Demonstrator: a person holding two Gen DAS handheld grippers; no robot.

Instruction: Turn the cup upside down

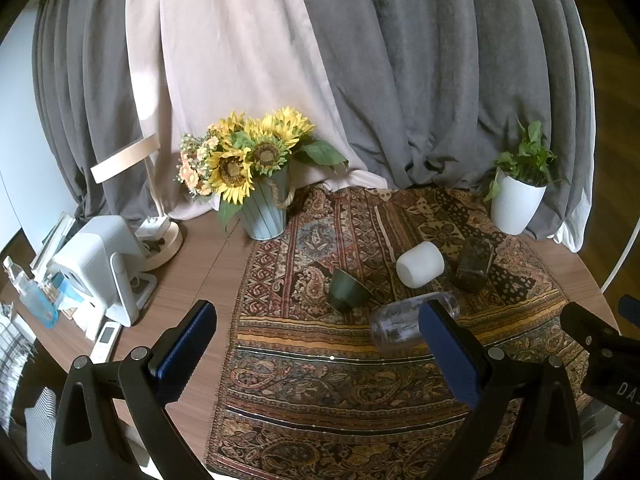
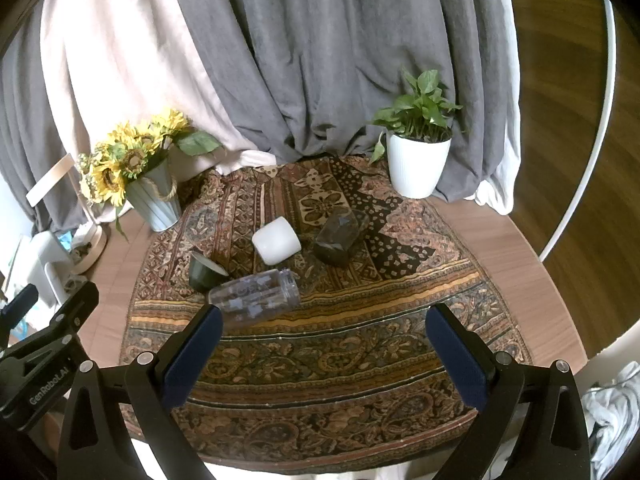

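Several cups lie on their sides on a patterned cloth (image 1: 320,380) (image 2: 320,360): a dark green cup (image 1: 347,289) (image 2: 205,271), a white cup (image 1: 420,264) (image 2: 277,245), a smoky dark glass (image 1: 474,264) (image 2: 340,237) and a clear glass (image 1: 400,322) (image 2: 256,296). My left gripper (image 1: 316,344) is open and empty, held above the cloth's near left part. My right gripper (image 2: 324,344) is open and empty, just short of the clear glass. Part of the right gripper shows at the right edge of the left wrist view (image 1: 600,344).
A sunflower bucket (image 1: 264,208) (image 2: 154,196) and a white potted plant (image 1: 516,200) (image 2: 418,164) stand at the back of the round wooden table (image 1: 192,264) (image 2: 500,264). A lamp (image 1: 160,224), a white device (image 1: 104,264) and bottles crowd the left side. Grey curtains hang behind.
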